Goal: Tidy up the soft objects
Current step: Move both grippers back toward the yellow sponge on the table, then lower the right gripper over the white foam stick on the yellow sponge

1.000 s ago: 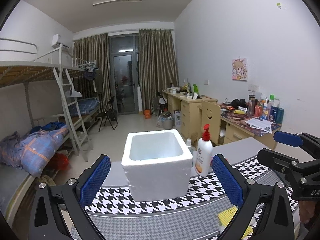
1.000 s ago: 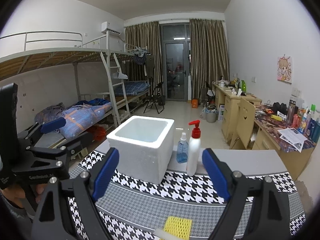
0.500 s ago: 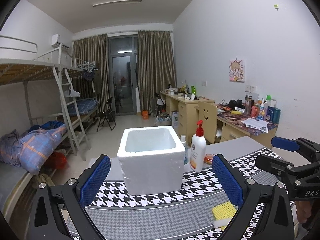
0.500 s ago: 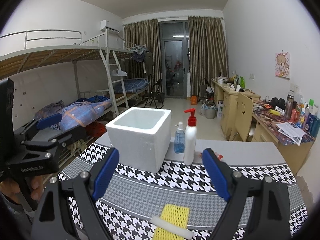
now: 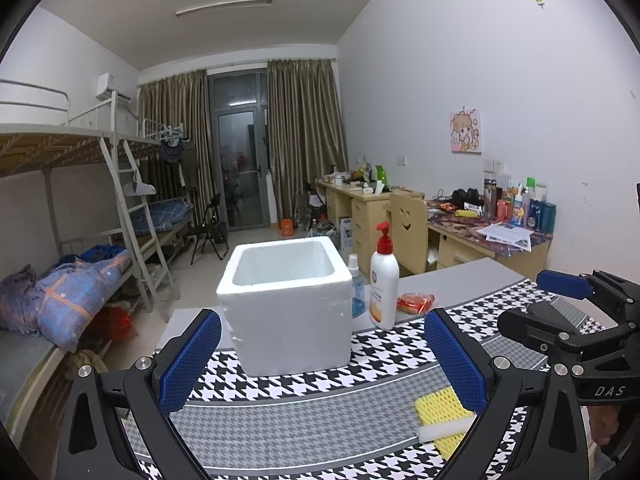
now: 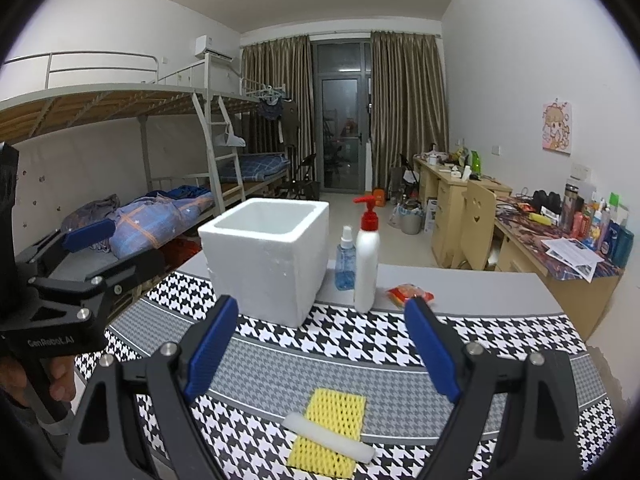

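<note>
While both hand-held grippers gape wide: white foam box (image 5: 286,308), nothing visible inside.

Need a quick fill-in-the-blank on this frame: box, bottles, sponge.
1. The white foam box is ____ inside.
2. The white pump bottle has a ____ pump.
3. A white foam stick lies across the ____ mesh sponge.
4. The right hand-held gripper is ____.

Missing: empty; red; yellow; open

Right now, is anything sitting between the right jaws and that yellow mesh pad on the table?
Nothing visible blocks it. The right gripper stands open above the yellow mesh pad. Only a white foam strip lies across the pad's near part.
</note>
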Available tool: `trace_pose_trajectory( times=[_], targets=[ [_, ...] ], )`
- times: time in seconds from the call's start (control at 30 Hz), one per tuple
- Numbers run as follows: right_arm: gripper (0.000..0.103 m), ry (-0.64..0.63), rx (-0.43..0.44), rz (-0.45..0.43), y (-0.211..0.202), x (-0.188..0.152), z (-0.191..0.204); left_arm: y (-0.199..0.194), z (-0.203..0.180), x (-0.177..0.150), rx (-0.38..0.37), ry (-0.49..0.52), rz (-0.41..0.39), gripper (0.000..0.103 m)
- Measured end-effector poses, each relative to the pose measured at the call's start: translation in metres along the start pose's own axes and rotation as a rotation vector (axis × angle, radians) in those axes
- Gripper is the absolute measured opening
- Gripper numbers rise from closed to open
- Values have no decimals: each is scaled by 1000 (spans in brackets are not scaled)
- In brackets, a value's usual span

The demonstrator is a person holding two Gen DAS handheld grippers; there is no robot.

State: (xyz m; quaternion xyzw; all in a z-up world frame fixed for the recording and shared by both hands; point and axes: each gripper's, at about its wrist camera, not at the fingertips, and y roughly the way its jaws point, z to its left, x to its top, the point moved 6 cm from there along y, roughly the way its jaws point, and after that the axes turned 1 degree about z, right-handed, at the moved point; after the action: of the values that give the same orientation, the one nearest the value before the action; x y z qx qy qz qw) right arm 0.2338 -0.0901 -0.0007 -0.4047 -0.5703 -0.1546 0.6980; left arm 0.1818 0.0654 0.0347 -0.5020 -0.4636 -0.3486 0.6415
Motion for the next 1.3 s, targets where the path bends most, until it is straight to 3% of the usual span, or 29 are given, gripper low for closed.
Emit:
trace_pose_trajectory(
  times=[0.67, 1.3],
  targets=[
    [88, 22, -74, 6, -2, -23, -16, 0, -7, -28, 7, -51, 3, 102],
    [88, 34, -100, 70, 5, -56, -26, 11, -16, -57, -12, -51, 45, 102]
  ],
)
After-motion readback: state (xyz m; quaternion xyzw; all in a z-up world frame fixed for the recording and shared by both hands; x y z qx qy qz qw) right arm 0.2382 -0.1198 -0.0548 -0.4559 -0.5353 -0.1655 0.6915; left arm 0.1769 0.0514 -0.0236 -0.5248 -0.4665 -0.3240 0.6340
